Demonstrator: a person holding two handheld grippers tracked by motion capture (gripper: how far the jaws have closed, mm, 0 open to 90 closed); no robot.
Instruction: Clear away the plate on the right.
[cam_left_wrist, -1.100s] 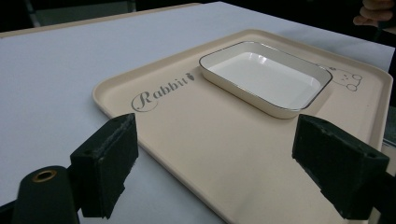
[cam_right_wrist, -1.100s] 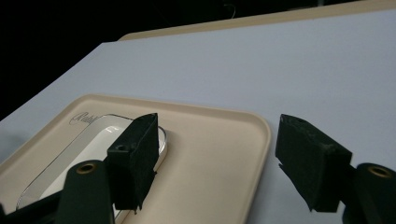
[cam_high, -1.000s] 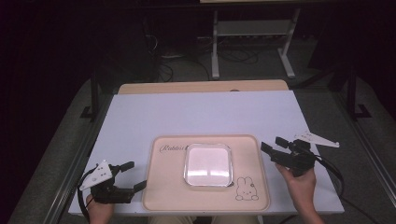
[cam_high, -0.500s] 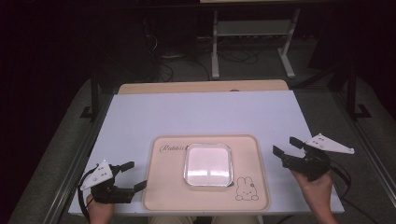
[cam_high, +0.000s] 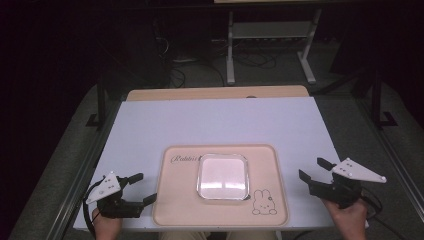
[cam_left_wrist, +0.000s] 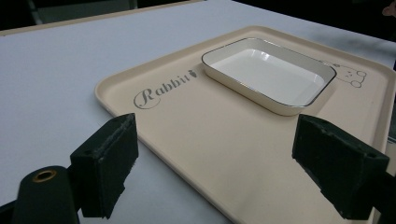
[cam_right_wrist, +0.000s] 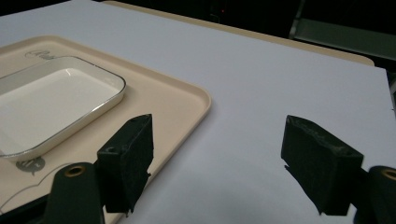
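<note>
Fingers of the left gripper (cam_high: 139, 189) gape wide and empty at the left edge of the beige plastic rabbit-print tray (cam_high: 175, 210). The right gripper (cam_high: 314, 170) hovers equally wide open and empty over the white counter (cam_high: 220, 120), right of the tray. A white rectangular dish (cam_high: 223, 176) sits on the tray's middle.

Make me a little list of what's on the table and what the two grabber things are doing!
table: white top
tray: beige, rabbit drawing, near front edge
dish: white, rounded square, empty, sits on the tray
left gripper: at the tray's left, jaws wide apart, holding nothing
right gripper: to the right of the tray, jaws wide apart, holding nothing
touching: neither gripper touches the dish
</note>
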